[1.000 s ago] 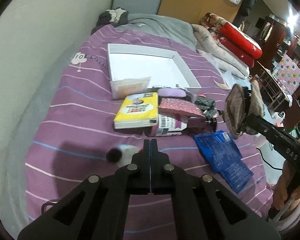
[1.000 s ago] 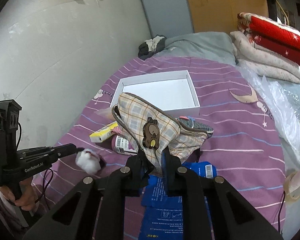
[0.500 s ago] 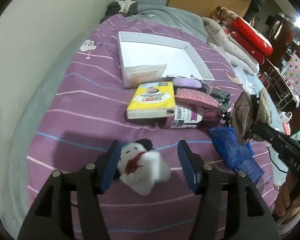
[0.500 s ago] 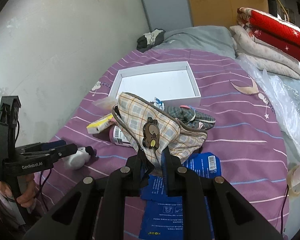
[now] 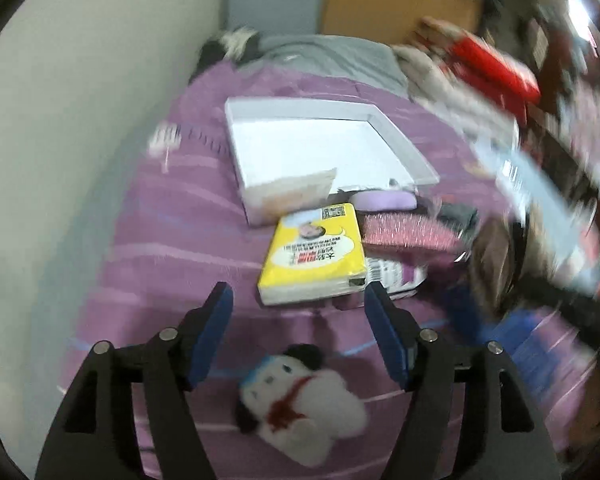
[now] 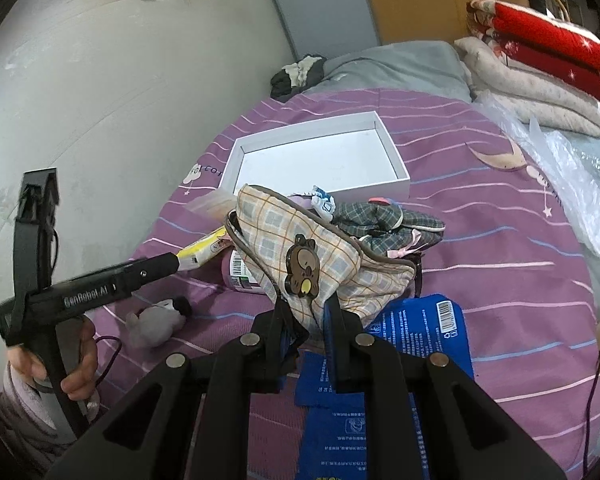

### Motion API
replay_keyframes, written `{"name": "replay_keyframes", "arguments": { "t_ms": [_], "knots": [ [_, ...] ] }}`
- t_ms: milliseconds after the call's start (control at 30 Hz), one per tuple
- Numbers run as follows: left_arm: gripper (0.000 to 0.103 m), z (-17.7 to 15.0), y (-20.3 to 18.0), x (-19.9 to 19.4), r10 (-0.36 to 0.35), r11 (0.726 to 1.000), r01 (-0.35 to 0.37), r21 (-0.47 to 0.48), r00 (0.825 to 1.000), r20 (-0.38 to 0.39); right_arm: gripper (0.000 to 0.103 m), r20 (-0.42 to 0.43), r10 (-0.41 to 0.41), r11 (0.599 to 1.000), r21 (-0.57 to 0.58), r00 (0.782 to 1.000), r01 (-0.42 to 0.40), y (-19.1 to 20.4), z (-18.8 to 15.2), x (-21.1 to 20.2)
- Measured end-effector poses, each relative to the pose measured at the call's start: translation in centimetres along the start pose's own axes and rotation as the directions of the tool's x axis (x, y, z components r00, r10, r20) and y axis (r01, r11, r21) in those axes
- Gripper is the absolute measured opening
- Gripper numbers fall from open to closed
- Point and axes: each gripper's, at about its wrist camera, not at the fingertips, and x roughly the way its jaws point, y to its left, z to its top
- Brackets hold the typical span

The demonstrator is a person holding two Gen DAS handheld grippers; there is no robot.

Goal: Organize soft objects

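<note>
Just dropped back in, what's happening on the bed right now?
The right gripper is shut on a plaid pouch with a bear charm, holding it up above the blue packets. The left gripper is open, and the small white plush toy lies loose on the purple bedspread just below its fingers, not gripped. The white box behind the pile has nothing in it yet.

A yellow packet (image 5: 314,256) lies on the purple striped bedspread (image 6: 500,240) (blue sachets (image 6: 424,328) nearby), folded blankets (image 6: 540,64) behind.
</note>
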Motion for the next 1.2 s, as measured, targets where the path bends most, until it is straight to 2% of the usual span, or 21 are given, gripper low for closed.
{"name": "replay_keyframes", "arguments": {
  "t_ms": [67,100,167,267,333,400,467,567,700,767,833,900,933,1033,1100,1200],
  "knots": [
    [0.069,-0.3,-1.6,0.5,0.053,0.985,-0.052,0.163,0.999,0.003,0.013,-0.007,0.009,1.000,0.015,1.000,-0.009,-0.3,0.1,0.2],
    [0.069,-0.5,-2.3,0.9,0.071,0.970,-0.069,0.235,0.997,-0.002,0.013,-0.009,0.011,1.000,0.018,1.000,-0.011,-0.4,0.1,0.3],
    [0.069,-0.9,-4.0,1.9,0.124,0.922,-0.117,0.370,0.992,0.005,0.013,-0.010,0.009,1.000,0.019,1.000,-0.009,-0.6,0.1,0.4],
    [0.069,-1.0,-5.4,3.5,0.196,0.866,-0.197,0.460,0.979,0.052,0.013,-0.016,0.003,1.000,0.019,1.000,-0.003,-0.7,0.1,0.6],
    [0.063,-0.6,-5.7,4.5,0.215,0.855,-0.216,0.471,0.975,0.057,0.013,-0.019,-0.001,1.000,0.017,1.000,0.001,-0.7,0.1,0.8],
    [0.043,0.0,-5.5,5.0,0.200,0.870,-0.192,0.454,0.979,0.032,0.013,-0.021,-0.007,1.000,0.011,1.000,0.008,-0.6,-0.1,0.7],
    [0.032,0.6,-4.9,5.3,0.184,0.896,-0.165,0.413,0.983,-0.008,0.013,-0.022,-0.007,1.000,0.009,1.000,0.007,-0.6,-0.1,0.7],
    [0.019,1.1,-3.7,5.0,0.163,0.924,-0.145,0.354,0.986,-0.023,0.013,-0.018,0.000,1.000,0.018,1.000,0.001,-0.6,0.1,0.6],
    [0.017,1.9,-1.9,4.1,0.093,0.966,-0.075,0.249,0.994,-0.060,0.016,-0.028,-0.038,0.999,-0.008,0.999,0.038,-0.2,0.0,0.9],
    [0.016,2.1,-1.4,3.4,0.064,0.975,-0.047,0.217,0.996,-0.069,0.018,-0.040,-0.105,0.988,-0.115,0.994,0.099,1.0,-0.3,1.4],
    [0.016,2.2,-1.2,3.0,0.048,0.979,-0.032,0.202,0.996,-0.074,0.018,-0.040,-0.158,0.953,-0.269,0.987,0.141,2.3,-0.8,2.1],
    [0.016,2.0,-1.0,2.5,0.036,0.982,-0.021,0.187,0.996,-0.076,0.018,-0.042,-0.179,0.882,-0.449,0.983,0.141,3.8,-1.8,2.8],
    [0.016,2.0,-1.0,2.2,0.032,0.983,-0.018,0.182,0.997,-0.076,0.018,-0.036,-0.210,0.818,-0.554,0.977,0.156,4.6,-2.3,3.2],
    [0.016,2.2,-0.7,1.6,0.014,0.988,-0.002,0.155,0.997,-0.080,0.018,-0.012,-0.243,0.710,-0.684,0.970,0.170,5.4,-3.1,3.5],
    [0.016,2.3,-0.4,1.1,-0.005,0.991,0.017,0.135,0.996,-0.090,0.018,-0.033,-0.246,0.655,-0.742,0.969,0.141,5.6,-3.1,3.6],
    [0.016,2.7,0.0,0.4,-0.025,0.991,0.038,0.125,0.994,-0.104,0.017,-0.056,-0.262,0.542,-0.834,0.963,0.099,6.1,-3.1,3.7]
  ]
}}
